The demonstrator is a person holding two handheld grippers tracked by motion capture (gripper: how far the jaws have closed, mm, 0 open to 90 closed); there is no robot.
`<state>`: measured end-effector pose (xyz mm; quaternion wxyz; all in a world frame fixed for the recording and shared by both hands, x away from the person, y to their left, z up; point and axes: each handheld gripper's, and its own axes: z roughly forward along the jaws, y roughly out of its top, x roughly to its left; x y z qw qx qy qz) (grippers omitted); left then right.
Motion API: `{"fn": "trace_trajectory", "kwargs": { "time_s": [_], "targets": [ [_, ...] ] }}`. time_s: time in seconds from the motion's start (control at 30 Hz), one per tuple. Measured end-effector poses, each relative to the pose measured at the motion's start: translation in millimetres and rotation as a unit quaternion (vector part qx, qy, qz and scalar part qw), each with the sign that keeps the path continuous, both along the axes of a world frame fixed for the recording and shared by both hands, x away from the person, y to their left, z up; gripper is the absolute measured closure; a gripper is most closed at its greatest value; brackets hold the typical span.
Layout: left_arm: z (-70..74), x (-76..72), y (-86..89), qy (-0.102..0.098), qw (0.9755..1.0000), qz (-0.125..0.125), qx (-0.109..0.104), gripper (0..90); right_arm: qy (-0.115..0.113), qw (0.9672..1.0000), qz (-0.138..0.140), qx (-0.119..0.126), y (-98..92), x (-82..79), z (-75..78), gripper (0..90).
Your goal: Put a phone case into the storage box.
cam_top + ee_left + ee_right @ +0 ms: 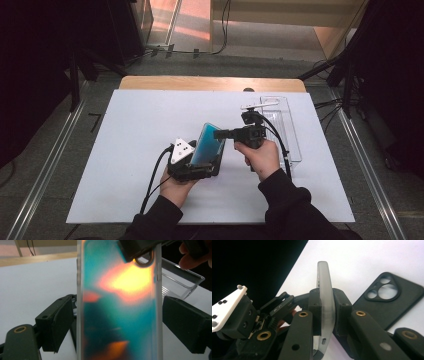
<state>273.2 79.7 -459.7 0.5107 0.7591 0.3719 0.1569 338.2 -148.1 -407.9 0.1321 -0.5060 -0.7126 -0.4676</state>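
- Two grippers meet on one item: a translucent frosted phone case with a teal-orange iridescent sheen (207, 144), held tilted above the white bench (125, 150).
- Your right gripper (327, 306) has its jaws pinching the case's rim edge-on, pads pressed on both faces.
- In the left gripper view that same right gripper bites the case's top corner by the camera cut-out.
- Your left gripper (112, 322) has its jaws spread; the case stands between them. The pads are not pressing on it.
- A black phone-shaped block w/ round camera rings (387, 298) lies flat on the bench, just beside the case.
- A clear plastic tray (287, 130) sits on the bench's right side, near your right hand (261, 156).
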Motion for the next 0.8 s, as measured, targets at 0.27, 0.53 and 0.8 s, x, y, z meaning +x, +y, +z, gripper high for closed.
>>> {"fn": "trace_trajectory", "kwargs": {
  "time_s": [0.27, 0.53, 0.8],
  "targets": [
    [6.5, 2.6, 1.5, 0.039, 0.9989, -0.025, 0.010, 11.5, -0.034, 0.9987, -0.009, -0.037, -5.6, -3.0, 3.7, 76.5],
    [13.3, 8.8, 3.3, 0.108, 0.9926, -0.033, 0.045, 13.8, -0.087, 0.9931, -0.002, -0.079, -5.8, -14.3, 11.0, 76.4],
    [24.1, 13.2, 11.9, 0.141, 0.9876, -0.058, 0.038, 18.6, -0.107, 0.9905, 0.007, -0.087, -10.7, -18.3, 11.5, 76.4]
  ]
}}
